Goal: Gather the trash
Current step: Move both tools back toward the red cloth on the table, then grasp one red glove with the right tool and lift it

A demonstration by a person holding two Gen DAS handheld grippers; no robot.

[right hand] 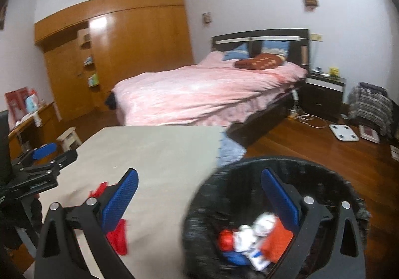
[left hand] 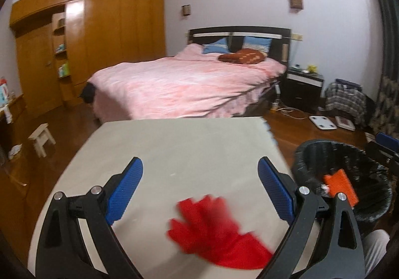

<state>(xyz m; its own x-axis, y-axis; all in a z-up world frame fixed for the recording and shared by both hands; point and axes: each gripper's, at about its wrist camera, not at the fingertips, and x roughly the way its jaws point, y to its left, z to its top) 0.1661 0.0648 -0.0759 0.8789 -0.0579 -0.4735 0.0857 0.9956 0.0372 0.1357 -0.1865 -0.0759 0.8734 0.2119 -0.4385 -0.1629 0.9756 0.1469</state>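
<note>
A red piece of trash with a jagged edge (left hand: pixel 214 226) lies on the grey table (left hand: pixel 187 144), blurred, just below and between the blue pads of my left gripper (left hand: pixel 200 179), which is open and holds nothing. In the right wrist view the same red piece (right hand: pixel 117 236) is half hidden behind a finger. My right gripper (right hand: pixel 199 191) is open and empty, with one finger over the table edge and the other over the black bin (right hand: pixel 232 179). Inside the bin lie red, white, blue and orange scraps (right hand: pixel 251 241). The left gripper (right hand: pixel 53 154) shows at the left.
The bin (left hand: pixel 369 179) stands on the wooden floor right of the table, an orange scrap (left hand: pixel 340 186) inside. Beyond are a pink bed (left hand: pixel 189 84), a wooden wardrobe (left hand: pixel 99 37), a small white stool (left hand: pixel 42 137), a nightstand (left hand: pixel 303 87) and a white scale (left hand: pixel 323 122).
</note>
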